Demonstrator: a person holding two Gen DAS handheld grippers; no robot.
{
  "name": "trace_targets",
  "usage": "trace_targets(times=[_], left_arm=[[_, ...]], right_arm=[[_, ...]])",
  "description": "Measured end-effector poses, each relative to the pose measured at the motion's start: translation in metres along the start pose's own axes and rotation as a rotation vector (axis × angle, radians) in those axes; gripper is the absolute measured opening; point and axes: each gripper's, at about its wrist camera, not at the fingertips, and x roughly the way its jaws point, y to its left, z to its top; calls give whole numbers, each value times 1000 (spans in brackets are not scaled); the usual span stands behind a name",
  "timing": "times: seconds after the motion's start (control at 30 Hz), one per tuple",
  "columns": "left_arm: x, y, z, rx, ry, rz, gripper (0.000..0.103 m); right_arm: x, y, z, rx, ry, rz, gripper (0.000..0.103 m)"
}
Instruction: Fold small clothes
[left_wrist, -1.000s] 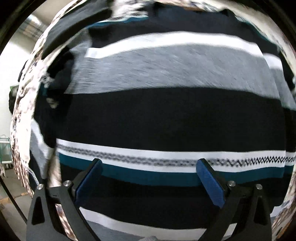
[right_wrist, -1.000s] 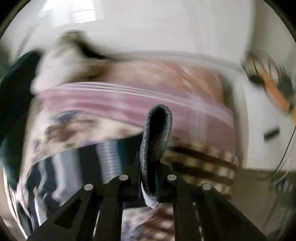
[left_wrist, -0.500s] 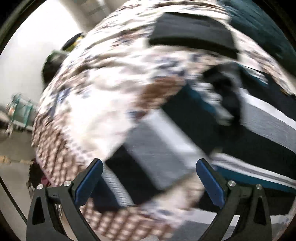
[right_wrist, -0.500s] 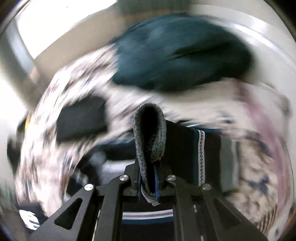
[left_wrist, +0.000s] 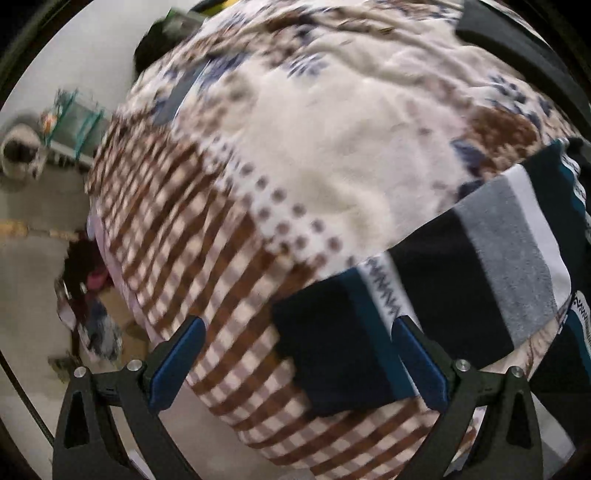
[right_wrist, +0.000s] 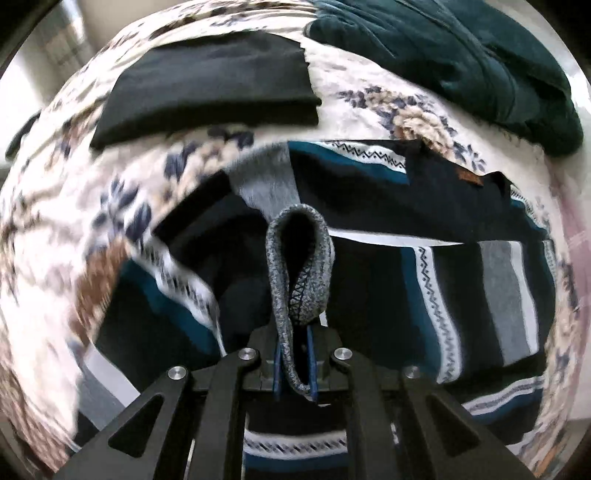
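Note:
A striped sweater (right_wrist: 443, 206), navy, teal, grey and white, lies spread on a patterned blanket (right_wrist: 48, 229). My right gripper (right_wrist: 294, 363) is shut on a grey ribbed cuff (right_wrist: 295, 266) of the sweater and holds it above the garment's body. In the left wrist view one sleeve of the sweater (left_wrist: 454, 280) lies across the blanket (left_wrist: 332, 147). My left gripper (left_wrist: 295, 354) is open and empty, with its fingers on either side of the sleeve's dark end.
A folded black garment (right_wrist: 210, 85) lies at the back of the blanket. A dark green garment (right_wrist: 461, 62) is heaped at the back right. The blanket's edge drops to the floor (left_wrist: 33, 280) at the left, where small clutter lies.
My left gripper has swung left, from over the sweater's body to the sleeve end near the blanket's edge. My right gripper has turned back over the sweater, still holding the cuff.

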Motion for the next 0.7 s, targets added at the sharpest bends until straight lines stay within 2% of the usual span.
trace_targets(times=[0.03,0.1,0.17,0.23,0.33,0.37,0.4,0.5,0.53,0.6,0.63,0.67,0.7], left_arm=[[2,6,-3,-25,13,-18,103],[8,20,-9,-90,54,-83,103],[15,31,-15,-160,100,-160,103],[25,44,-23,-233,135,-244,103],[48,57,-36,-337,191,-329,103],[59,60,-42,-379,223,-355,103],[68,61,-47,-418,247,-371,103],[97,62,-62,-539,321,-453,103],[103,62,-64,-583,320,-457,103],[105,65,-63,-667,268,-458,101],[103,66,-62,-709,233,-433,98],[99,66,-61,-730,193,-420,85],[93,62,-58,-729,155,-395,57]], right_arm=[[-3,-10,5,50,38,85,25],[-24,-32,8,144,25,212,38],[-51,-61,-1,180,-25,236,67],[-69,-84,-12,187,-54,186,76],[-82,-122,-36,173,-68,11,85],[-81,-134,-45,163,-63,-58,90],[-80,-145,-51,162,-55,-91,98],[-72,-173,-69,182,-28,-115,98],[-66,-181,-76,189,-15,-116,98],[-53,-192,-88,187,22,-127,98],[-48,-195,-92,182,42,-133,98],[-43,-196,-96,180,60,-138,98],[-38,-198,-99,180,77,-140,98]])
